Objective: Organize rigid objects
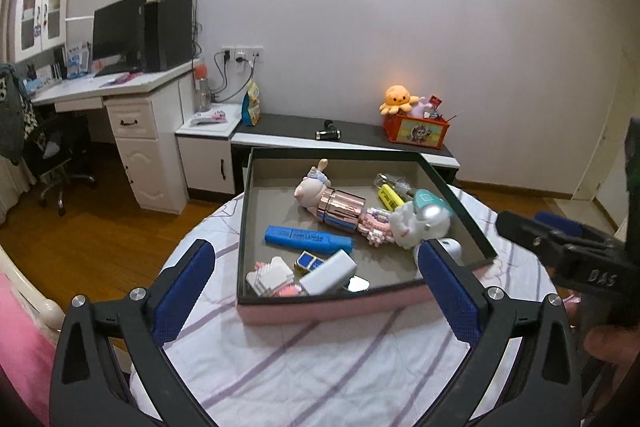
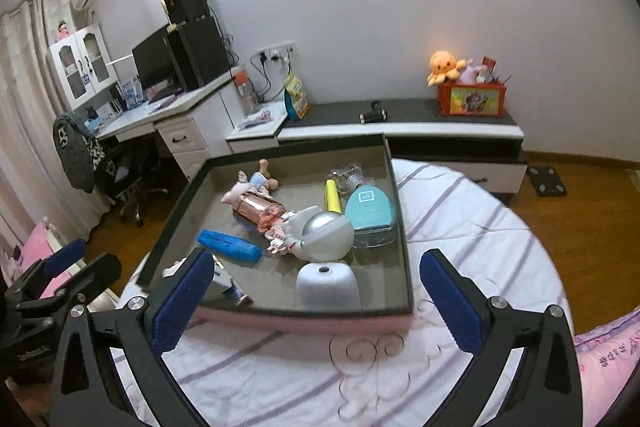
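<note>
A shallow pink box with a dark rim (image 1: 332, 307) (image 2: 304, 321) stands on a round table. It holds a blue marker (image 1: 308, 239) (image 2: 230, 246), a rose-gold cylinder (image 1: 342, 211) (image 2: 260, 213), a pig doll (image 1: 312, 187) (image 2: 252, 183), a yellow highlighter (image 1: 390, 195) (image 2: 333, 195), a white and silver astronaut figure (image 1: 420, 221) (image 2: 320, 231), a teal case (image 2: 370, 213) and a white case (image 1: 328, 277). My left gripper (image 1: 318, 291) is open and empty, in front of the box. My right gripper (image 2: 318, 301) is open and empty, at the box's near edge.
The table has a white cloth with purple stripes (image 1: 312, 359) (image 2: 460, 227). A low cabinet (image 1: 360, 135) (image 2: 400, 125) behind carries a red toy box (image 1: 416, 131) (image 2: 472, 99). A desk with a monitor (image 1: 120, 31) stands left. The right gripper shows in the left wrist view (image 1: 560, 247).
</note>
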Motion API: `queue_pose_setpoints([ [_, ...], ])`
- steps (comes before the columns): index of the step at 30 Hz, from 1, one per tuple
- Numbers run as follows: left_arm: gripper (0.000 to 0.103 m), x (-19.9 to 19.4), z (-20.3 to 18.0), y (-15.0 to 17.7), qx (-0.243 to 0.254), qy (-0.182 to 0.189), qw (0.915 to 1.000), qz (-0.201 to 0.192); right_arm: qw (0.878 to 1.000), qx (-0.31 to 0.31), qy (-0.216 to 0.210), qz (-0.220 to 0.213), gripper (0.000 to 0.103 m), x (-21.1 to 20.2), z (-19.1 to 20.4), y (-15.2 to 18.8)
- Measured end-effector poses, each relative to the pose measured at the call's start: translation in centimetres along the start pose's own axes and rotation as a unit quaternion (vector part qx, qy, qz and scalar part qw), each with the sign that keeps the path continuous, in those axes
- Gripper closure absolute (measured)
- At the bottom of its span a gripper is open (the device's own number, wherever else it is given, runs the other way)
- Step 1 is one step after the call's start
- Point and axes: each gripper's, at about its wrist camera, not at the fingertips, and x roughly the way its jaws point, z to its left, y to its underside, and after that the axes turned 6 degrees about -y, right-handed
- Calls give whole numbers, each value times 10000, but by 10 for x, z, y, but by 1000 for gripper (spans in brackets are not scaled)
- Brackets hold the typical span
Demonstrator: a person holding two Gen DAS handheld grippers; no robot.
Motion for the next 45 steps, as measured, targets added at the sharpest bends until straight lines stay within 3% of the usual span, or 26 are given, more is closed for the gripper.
queue_pose_setpoints([
  [13,0,-87,-3,17,166,-266,9986,-433,9976,-275,299,-558,0,-94,36,24],
  [20,0,-111,0,35,18,-198,9992,-340,9960,-432,494,-603,0,-124,49,52],
  [29,0,-131,4,48,-31,-232,9993,-284,9948,-381,694,-635,0,-135,48,63],
  [45,0,-140,11,50,-101,-331,9987,-375,9945,-436,673,-668,0,-139,56,64],
])
